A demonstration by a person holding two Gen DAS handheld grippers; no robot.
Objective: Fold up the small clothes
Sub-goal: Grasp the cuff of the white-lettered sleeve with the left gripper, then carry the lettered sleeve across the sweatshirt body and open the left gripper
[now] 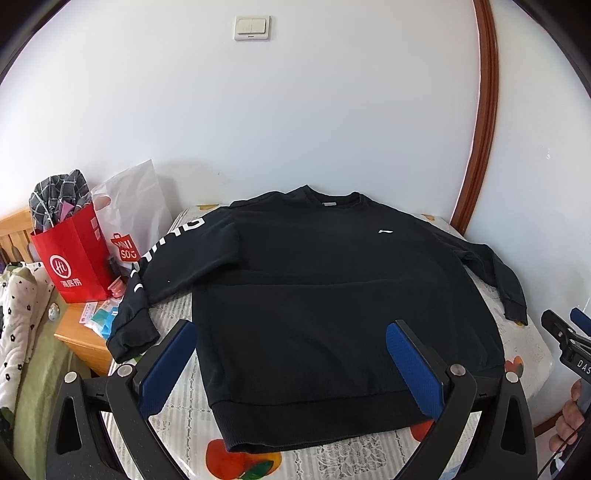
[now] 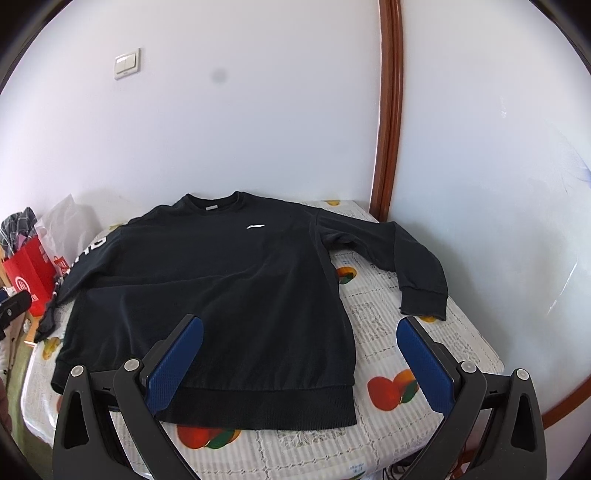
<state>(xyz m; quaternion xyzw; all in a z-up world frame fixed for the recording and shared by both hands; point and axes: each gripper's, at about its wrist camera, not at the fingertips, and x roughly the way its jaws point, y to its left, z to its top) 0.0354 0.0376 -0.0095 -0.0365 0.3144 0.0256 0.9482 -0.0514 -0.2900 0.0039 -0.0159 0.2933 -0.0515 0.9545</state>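
On the bed (image 2: 413,343), whose cover is pale with printed fruit motifs, a black sweatshirt (image 2: 207,280) lies face up and spread flat, collar toward the far edge by the wall and hem (image 2: 258,404) toward the near edge. Its plain sleeve (image 2: 402,254) bends down along the bed's right edge; its lettered sleeve (image 1: 155,280) runs off the left edge toward a wooden nightstand (image 1: 79,338).

The left gripper (image 1: 291,369) hovers over the near-left part of the hem with its blue pads spread wide, holding nothing. The right gripper (image 2: 301,369) hovers over the near-right hem corner, likewise spread and empty. Neither appears to touch the cloth, though contact cannot be ruled out.

Handling, as judged: the garment looks like a soft, fairly thick knit, limp and light, neither slippery nor fragile. It will drape and drag rather than hold shape, so a single-layer pinch may slide. The ribbed hem, cuffs and shoulder seams look the firmest places to take hold; a sleeve cuff or hem corner seems a sensible first grasp.

Legible marks: a small white swoosh-like logo (image 2: 256,226) on the chest; large white letters along the lettered sleeve, too foreshortened to read; a pale neck tag (image 2: 211,207), unreadable. Beside the bed's far-left corner stand a red paper bag (image 1: 72,262) with a circular "Ht" emblem and Chinese characters, and a white plastic bag (image 1: 127,218) bearing "MINISO". A wall switch (image 1: 252,27) shows no readable text.
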